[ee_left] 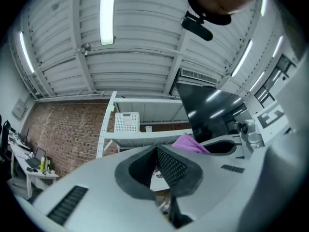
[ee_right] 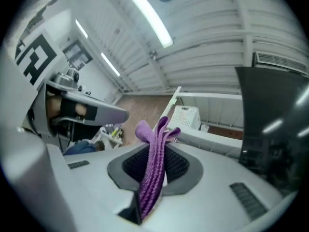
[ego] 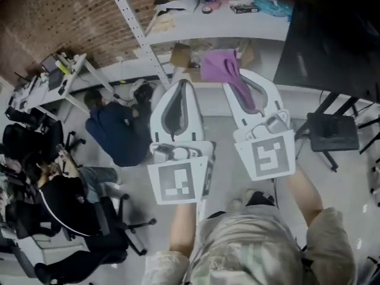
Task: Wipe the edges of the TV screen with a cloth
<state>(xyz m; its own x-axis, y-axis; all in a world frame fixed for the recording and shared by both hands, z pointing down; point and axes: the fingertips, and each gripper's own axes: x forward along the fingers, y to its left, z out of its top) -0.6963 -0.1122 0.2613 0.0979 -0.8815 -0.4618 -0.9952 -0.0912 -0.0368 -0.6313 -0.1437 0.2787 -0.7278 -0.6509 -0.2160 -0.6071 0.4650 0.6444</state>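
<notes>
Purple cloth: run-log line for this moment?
right claw shut on purple cloth | left claw shut, empty | TV screen untouched

White left claw [ego: 181, 85], white right claw [ego: 237, 79], dark pads [ee_left: 171, 166], black-and-white marker cubes [ego: 178, 181], pale shirt [ego: 249, 257].

The left claw [ego: 182, 88] is hanging just left of the right claw [ego: 239, 77]. A cloth [ego: 219, 65] is sitting pinched between the right claw's jaws, sticking out past the tip. The TV [ego: 332, 34] is standing to their right, and a shelf [ego: 202, 24] is running behind both.
</notes>
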